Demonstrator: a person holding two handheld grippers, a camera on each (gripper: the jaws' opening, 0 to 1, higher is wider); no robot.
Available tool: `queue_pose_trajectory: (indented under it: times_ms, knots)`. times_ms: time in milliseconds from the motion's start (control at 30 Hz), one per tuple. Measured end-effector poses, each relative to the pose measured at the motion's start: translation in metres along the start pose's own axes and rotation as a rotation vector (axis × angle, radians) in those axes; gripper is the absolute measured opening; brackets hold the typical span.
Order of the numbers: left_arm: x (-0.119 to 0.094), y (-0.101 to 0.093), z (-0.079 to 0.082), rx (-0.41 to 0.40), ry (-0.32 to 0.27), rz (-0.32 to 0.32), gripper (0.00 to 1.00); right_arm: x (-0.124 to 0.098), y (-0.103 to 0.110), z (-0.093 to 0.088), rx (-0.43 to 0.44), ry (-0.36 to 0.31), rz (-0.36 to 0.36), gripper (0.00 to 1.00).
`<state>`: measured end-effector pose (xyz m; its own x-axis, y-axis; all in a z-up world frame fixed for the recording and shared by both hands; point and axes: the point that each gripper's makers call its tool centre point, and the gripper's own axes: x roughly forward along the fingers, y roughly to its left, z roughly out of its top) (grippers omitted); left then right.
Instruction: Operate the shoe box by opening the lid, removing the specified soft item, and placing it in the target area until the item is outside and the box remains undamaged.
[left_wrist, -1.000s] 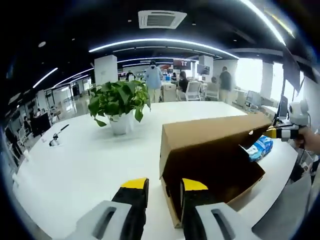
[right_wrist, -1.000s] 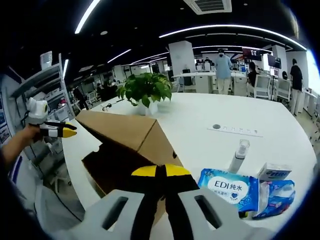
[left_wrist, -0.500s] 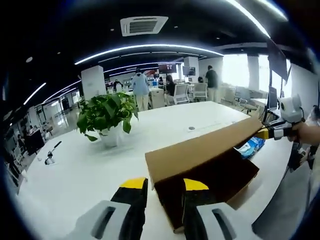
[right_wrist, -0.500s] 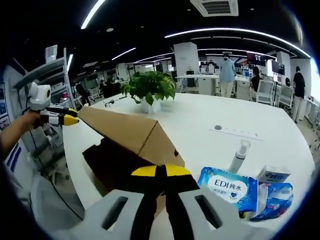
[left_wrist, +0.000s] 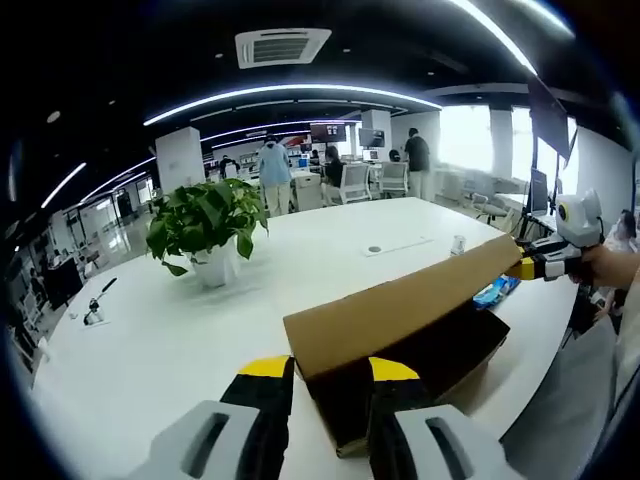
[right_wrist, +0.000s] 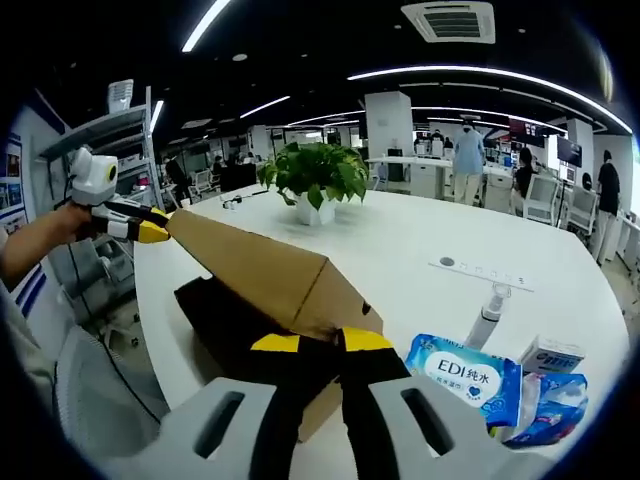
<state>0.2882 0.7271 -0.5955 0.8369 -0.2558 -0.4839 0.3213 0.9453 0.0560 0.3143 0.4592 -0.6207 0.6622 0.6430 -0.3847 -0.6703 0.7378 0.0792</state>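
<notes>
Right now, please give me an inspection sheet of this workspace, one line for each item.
Surface: white table, bare around the box.
Job's things: brown shoe box on the table; its lid is raised at a slant; the inside is dark, the soft item cannot be made out.
Clutter: wipes pack, spray bottle, small carton, potted plant.
Grippers: left claw shut on the lid's near corner; right claw shut on the lid's other corner.
Cables: nothing seen.
Surroundings: open office, people standing far back.
</notes>
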Motion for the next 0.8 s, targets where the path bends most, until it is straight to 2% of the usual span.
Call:
queue_pose_trajectory:
  times_ms: [167, 800]
  knots:
    - [0.002, 0.003, -0.016, -0.004, 0.016, -0.008, 0.30, -0.001, 0.005, -0.009, -0.046, 0.016, 0.018, 0.15]
    - [-0.003, -0.019, -0.040, -0.012, 0.073, -0.023, 0.32, 0.000, 0.021, -0.037, -0.102, 0.062, 0.092, 0.26]
